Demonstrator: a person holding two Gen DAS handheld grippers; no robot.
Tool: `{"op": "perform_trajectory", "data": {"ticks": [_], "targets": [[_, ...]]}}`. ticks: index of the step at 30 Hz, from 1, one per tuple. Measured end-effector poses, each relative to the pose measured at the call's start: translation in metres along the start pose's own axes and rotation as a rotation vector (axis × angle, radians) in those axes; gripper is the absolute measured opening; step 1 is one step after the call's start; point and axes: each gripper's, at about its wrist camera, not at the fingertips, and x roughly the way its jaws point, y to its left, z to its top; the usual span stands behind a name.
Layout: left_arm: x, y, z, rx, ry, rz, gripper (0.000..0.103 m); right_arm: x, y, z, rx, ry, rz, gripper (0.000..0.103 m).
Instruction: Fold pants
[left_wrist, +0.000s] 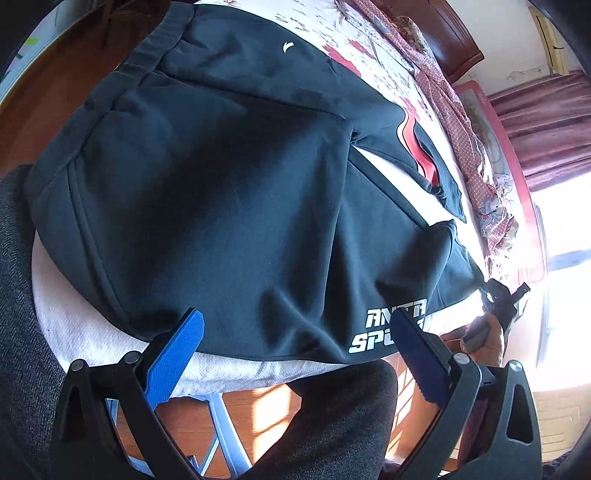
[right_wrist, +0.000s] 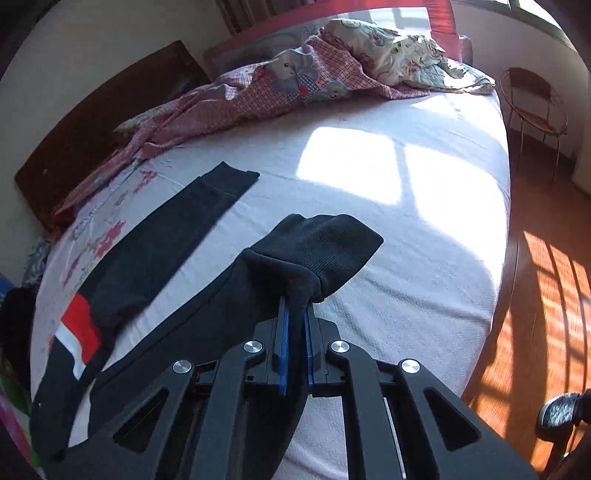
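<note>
Black sweatpants (left_wrist: 229, 192) with white lettering and a red stripe lie spread on the white bed (left_wrist: 85, 332), waistband at the upper left. My left gripper (left_wrist: 295, 328) is open, its blue fingers (left_wrist: 173, 354) hovering over the near edge of the pants, holding nothing. In the right wrist view, my right gripper (right_wrist: 295, 314) is shut on the ribbed cuff (right_wrist: 325, 254) of the near pant leg and lifts it off the bed. The other leg (right_wrist: 166, 243) lies flat to the left, with a red and white stripe (right_wrist: 79, 332). The right gripper also shows far right in the left wrist view (left_wrist: 498, 299).
A pink checked quilt (right_wrist: 280, 92) and a floral pillow (right_wrist: 399, 55) lie bunched at the far side of the bed. A dark wooden headboard (right_wrist: 92, 125) stands on the left. A wire chair (right_wrist: 535, 99) stands on the wooden floor (right_wrist: 546, 302) to the right.
</note>
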Motion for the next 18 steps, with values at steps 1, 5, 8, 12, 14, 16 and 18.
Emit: {"op": "perform_trajectory", "data": {"ticks": [1, 5, 8, 12, 14, 16, 18], "targets": [[-0.001, 0.000, 0.000, 0.000, -0.006, -0.003, 0.101, -0.013, -0.007, 0.004, 0.005, -0.046, -0.014, 0.006], [-0.007, 0.003, 0.001, -0.010, -0.045, -0.001, 0.101, -0.019, -0.059, 0.001, 0.063, -0.056, -0.086, 0.006], [-0.008, 0.013, 0.005, -0.038, -0.051, 0.022, 0.101, 0.017, -0.086, -0.022, 0.063, 0.069, -0.130, 0.009], [-0.023, 0.031, 0.017, -0.083, -0.093, 0.043, 0.101, 0.017, -0.091, -0.032, 0.073, 0.044, -0.163, 0.066], [-0.037, 0.039, 0.026, -0.063, -0.150, 0.052, 0.101, -0.001, -0.080, -0.038, 0.033, 0.012, -0.264, 0.066], [-0.053, 0.045, 0.037, -0.009, -0.205, 0.074, 0.101, -0.022, -0.057, -0.047, -0.018, -0.029, -0.217, 0.066], [-0.070, 0.052, 0.049, 0.058, -0.276, 0.114, 0.101, -0.042, -0.022, -0.062, -0.074, -0.026, -0.040, 0.066]]}}
